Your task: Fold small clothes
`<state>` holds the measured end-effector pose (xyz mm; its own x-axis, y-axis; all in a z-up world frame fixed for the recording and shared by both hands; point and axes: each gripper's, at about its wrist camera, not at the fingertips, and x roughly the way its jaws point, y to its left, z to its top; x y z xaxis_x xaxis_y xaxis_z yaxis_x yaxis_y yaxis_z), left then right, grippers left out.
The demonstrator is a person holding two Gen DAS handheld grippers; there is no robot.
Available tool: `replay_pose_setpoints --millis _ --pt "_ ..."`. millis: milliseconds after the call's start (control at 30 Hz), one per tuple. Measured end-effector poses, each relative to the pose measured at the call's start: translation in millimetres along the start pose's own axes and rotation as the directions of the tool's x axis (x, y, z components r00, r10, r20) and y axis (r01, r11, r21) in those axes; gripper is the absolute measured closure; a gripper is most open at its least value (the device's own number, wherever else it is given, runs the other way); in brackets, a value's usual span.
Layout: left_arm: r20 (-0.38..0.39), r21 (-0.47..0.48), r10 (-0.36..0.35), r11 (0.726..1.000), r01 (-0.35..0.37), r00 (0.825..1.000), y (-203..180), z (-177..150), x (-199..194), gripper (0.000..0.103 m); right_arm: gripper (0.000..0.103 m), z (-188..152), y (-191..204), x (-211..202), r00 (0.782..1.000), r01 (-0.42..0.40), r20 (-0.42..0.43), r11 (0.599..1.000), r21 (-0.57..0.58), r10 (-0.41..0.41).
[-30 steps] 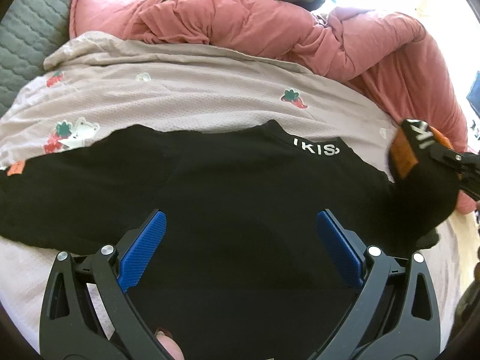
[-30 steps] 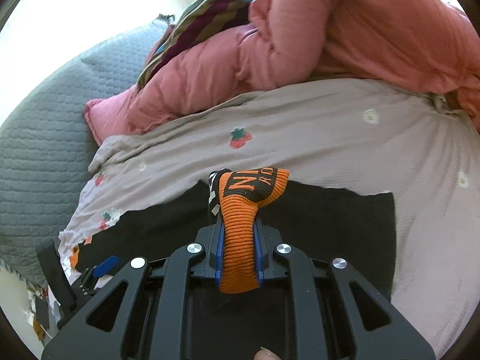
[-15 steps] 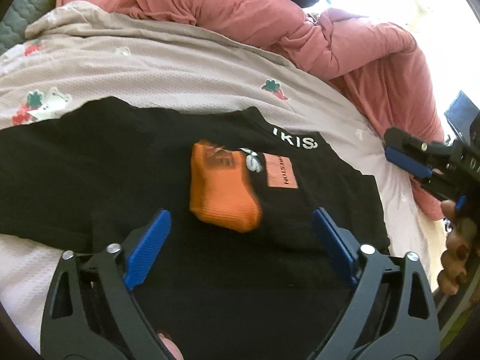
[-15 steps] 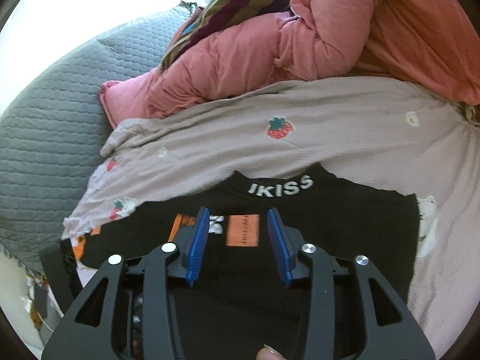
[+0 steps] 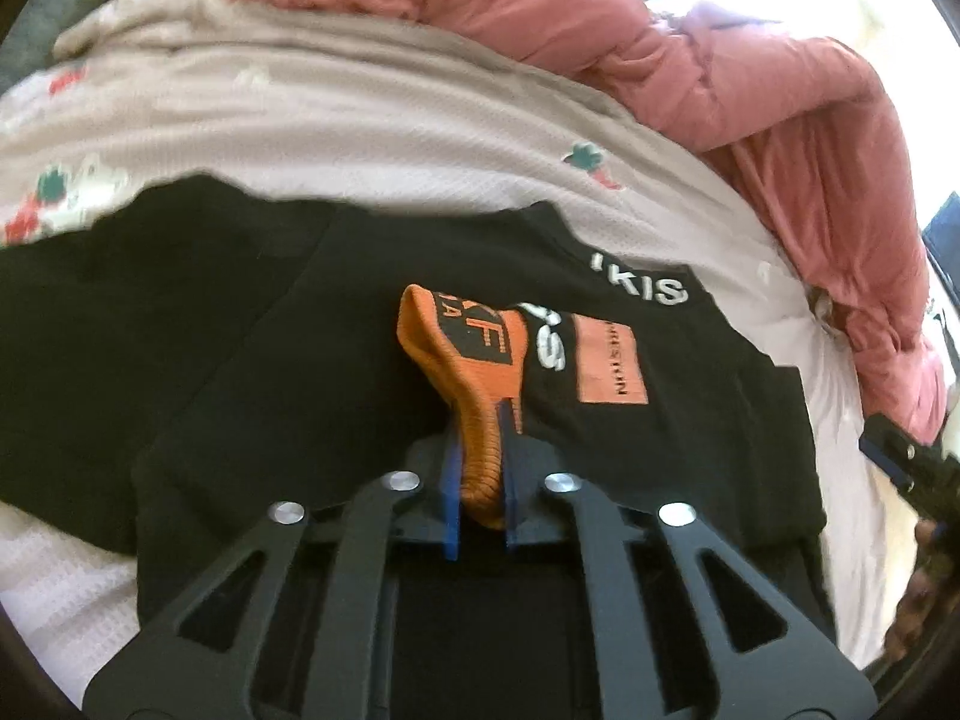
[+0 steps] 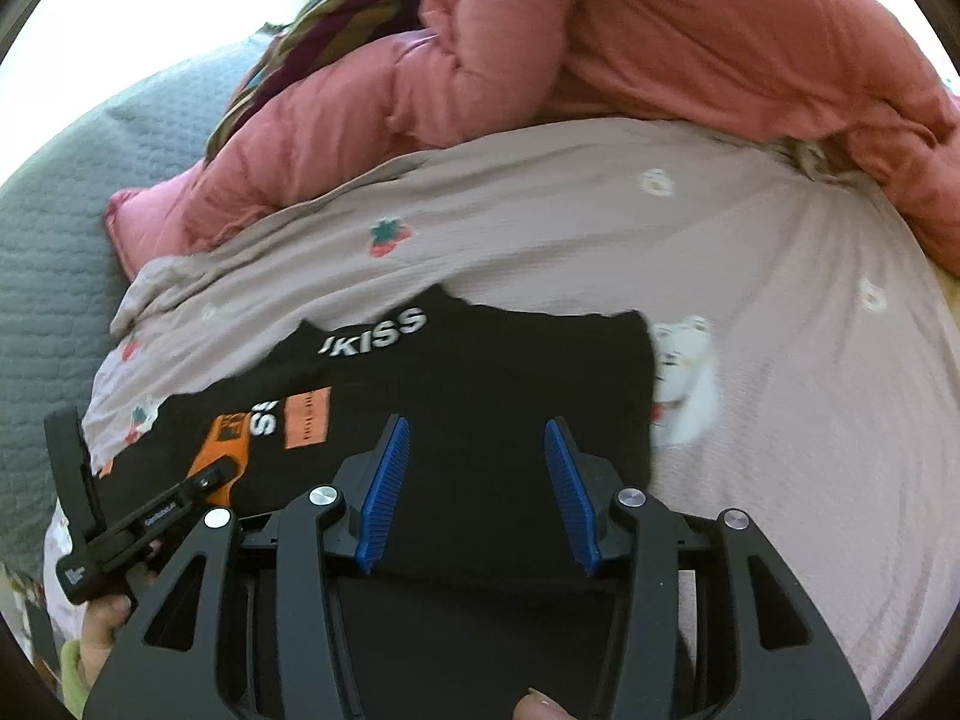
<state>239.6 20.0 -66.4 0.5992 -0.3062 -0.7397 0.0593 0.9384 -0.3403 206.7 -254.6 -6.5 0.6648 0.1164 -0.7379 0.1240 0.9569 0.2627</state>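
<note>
— Where's the sock (image 5: 474, 372)?
— Clamped in my left gripper (image 5: 478, 480), long axis running away from me over the black shirt (image 5: 252, 330).
— Right gripper (image 6: 474, 492)?
— Spread wide — holding nothing.

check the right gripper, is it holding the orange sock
No, the right gripper is open over the black shirt; the left gripper pinches the sock.
</note>
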Motion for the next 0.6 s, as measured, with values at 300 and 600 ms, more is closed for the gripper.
replay_pose_setpoints --millis 300,600 --pt "0.124 0.111 0.068 0.990 -0.082 0.990 -8 5 -40 0.100 0.057 -7 -7 5 0.999 0.020 -0.031 1.000 -0.002 -0.020" --pt "0.115 0.091 0.159 0.981 -0.170 0.981 14 8 -50 0.071 0.057 -25 16 25 0.996 0.025 -0.086 0.995 -0.098 -0.034"
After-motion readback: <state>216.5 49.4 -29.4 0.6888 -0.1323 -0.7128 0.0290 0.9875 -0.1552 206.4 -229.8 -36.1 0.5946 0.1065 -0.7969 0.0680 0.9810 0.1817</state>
